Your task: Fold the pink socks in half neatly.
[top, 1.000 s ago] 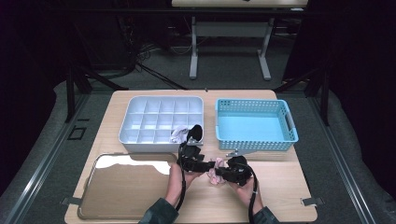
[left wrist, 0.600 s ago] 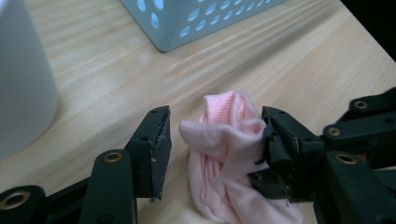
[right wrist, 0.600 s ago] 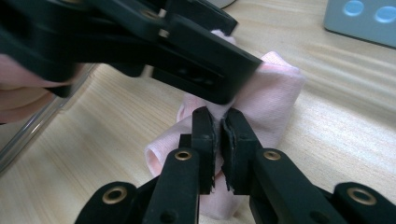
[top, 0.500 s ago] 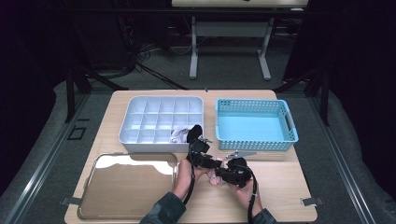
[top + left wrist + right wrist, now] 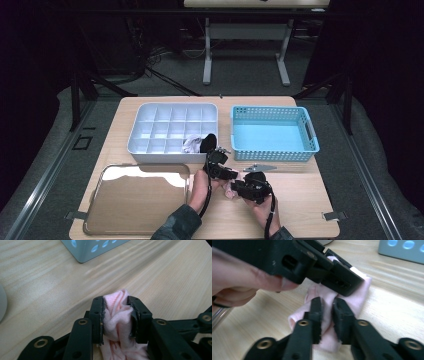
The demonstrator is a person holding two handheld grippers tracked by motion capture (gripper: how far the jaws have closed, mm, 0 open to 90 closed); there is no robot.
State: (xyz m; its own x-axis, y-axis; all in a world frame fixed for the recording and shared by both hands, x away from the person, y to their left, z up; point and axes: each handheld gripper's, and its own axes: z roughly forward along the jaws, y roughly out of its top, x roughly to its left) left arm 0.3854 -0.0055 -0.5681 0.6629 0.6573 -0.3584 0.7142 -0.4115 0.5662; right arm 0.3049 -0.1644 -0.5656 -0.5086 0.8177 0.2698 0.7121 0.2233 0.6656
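A small pink cloth (image 5: 229, 190), soft and finely ribbed, lies bunched on the pale wood-grain tabletop (image 5: 300, 210) between the two hands, near the front edge. The left tongs (image 5: 117, 315) have just been closing and now clamp a crumpled fold of it between their flat black pads. The right tongs (image 5: 327, 317) have just been opening a little; their jaws stand a narrow gap apart with the cloth between them, and from the right gripper view it seems the pads no longer press on it, though the blur makes that hard to judge. The left tongs cross directly in front of the right ones, covering the cloth's far end.

Behind the hands stands a white plastic divided tray (image 5: 150, 127), with a white bundle (image 5: 191, 144) and a black bundle (image 5: 208, 143) in its front compartments. To its right sits a light blue perforated basket (image 5: 272, 155). A shiny metal tray (image 5: 137, 200) with rounded corners lies at front left.
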